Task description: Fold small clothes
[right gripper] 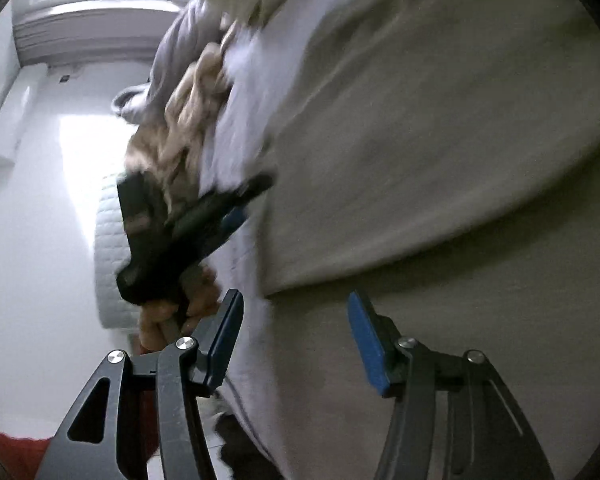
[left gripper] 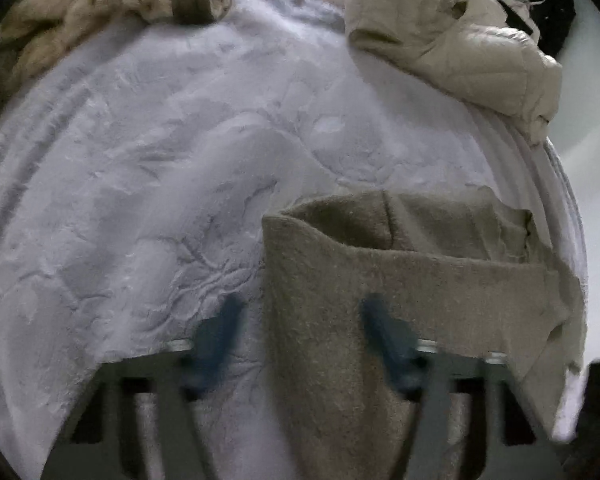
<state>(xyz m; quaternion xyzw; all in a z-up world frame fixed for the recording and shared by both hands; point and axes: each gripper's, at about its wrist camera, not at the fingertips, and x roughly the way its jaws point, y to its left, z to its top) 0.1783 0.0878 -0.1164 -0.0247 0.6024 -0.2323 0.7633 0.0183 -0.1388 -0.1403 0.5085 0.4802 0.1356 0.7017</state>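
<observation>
A small tan fleece garment (left gripper: 400, 280) lies on the lavender fuzzy blanket (left gripper: 140, 160), its top edge folded over into a pocket-like bend. My left gripper (left gripper: 300, 320) is open and blurred; its right pad hovers over the garment and its left pad over bare blanket. In the right wrist view the same tan garment (right gripper: 440, 140) fills the right side. My right gripper (right gripper: 296, 320) is open just above the cloth, with nothing between its blue pads (right gripper: 366, 340). The left gripper (right gripper: 248, 200) shows ahead of it, held by a hand (right gripper: 156, 324).
A cream quilted jacket (left gripper: 440, 40) lies at the blanket's far right, and a cream knitted throw (left gripper: 100, 4) is bunched at the far left. The bed edge (left gripper: 556, 184) runs close to the garment's right side. A quilted mattress side (right gripper: 108, 240) and white floor lie beyond.
</observation>
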